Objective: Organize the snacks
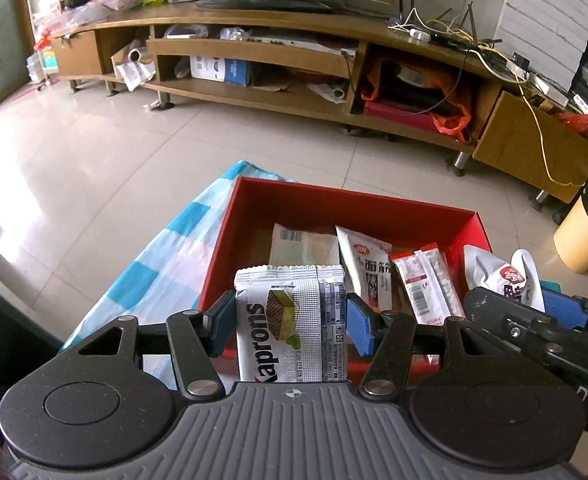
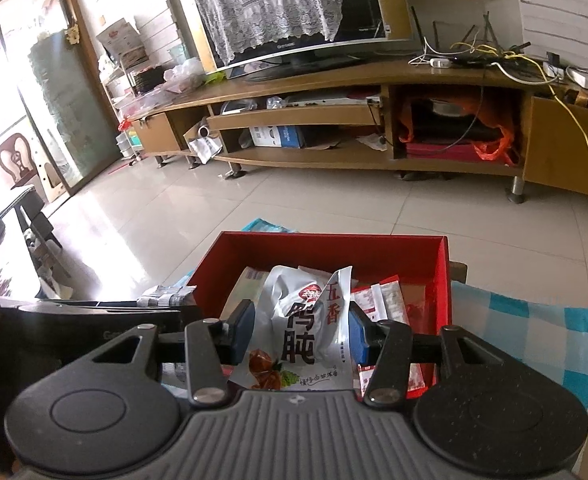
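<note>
A red box (image 1: 249, 216) sits on a blue-and-white checked cloth (image 1: 165, 256) and holds several snack packets. My left gripper (image 1: 289, 320) is shut on a white Kaprons wafer pack (image 1: 289, 320), held above the box's near left edge. My right gripper (image 2: 300, 334) is shut on a white duck-snack pouch (image 2: 300, 320) with black Chinese characters, held over the box (image 2: 442, 280). The pouch and the right gripper also show at the right of the left wrist view (image 1: 506, 280). In the box lie a beige packet (image 1: 306, 244), a white packet (image 1: 368, 268) and red-and-white sachets (image 1: 426, 284).
A long wooden TV stand (image 1: 253, 92) with a television (image 2: 294, 20) lies across the tiled floor beyond the box. A yellow bin (image 1: 586, 228) stands at the right. Cables (image 1: 474, 36) hang over the stand's right end. A dark chair (image 2: 9, 220) is at the left.
</note>
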The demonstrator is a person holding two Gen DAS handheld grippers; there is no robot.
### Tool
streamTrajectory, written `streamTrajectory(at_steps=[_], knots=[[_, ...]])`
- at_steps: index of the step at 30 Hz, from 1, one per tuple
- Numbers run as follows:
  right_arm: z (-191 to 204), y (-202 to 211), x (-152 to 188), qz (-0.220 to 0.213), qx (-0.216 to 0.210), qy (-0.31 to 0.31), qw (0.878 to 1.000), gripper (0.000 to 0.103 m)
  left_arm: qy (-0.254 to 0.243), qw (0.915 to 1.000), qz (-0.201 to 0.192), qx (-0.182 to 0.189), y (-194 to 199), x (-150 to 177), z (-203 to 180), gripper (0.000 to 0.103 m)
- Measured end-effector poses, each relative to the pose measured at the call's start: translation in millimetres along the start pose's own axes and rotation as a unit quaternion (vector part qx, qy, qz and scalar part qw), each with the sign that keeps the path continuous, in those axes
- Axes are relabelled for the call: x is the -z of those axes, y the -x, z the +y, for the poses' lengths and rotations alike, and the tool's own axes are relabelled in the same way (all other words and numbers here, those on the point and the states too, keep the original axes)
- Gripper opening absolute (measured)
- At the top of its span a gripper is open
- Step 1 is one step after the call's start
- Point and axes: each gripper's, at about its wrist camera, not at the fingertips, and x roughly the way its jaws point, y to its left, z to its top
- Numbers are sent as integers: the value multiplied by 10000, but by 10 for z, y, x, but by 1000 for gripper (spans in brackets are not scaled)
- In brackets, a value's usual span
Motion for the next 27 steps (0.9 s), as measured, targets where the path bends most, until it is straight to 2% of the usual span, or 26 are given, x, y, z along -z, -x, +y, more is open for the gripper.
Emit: streamTrajectory(at_steps=[27], knots=[[-269, -583, -151, 347, 275, -229, 9988, 48, -101, 9995, 153, -274, -503, -217, -97, 64]])
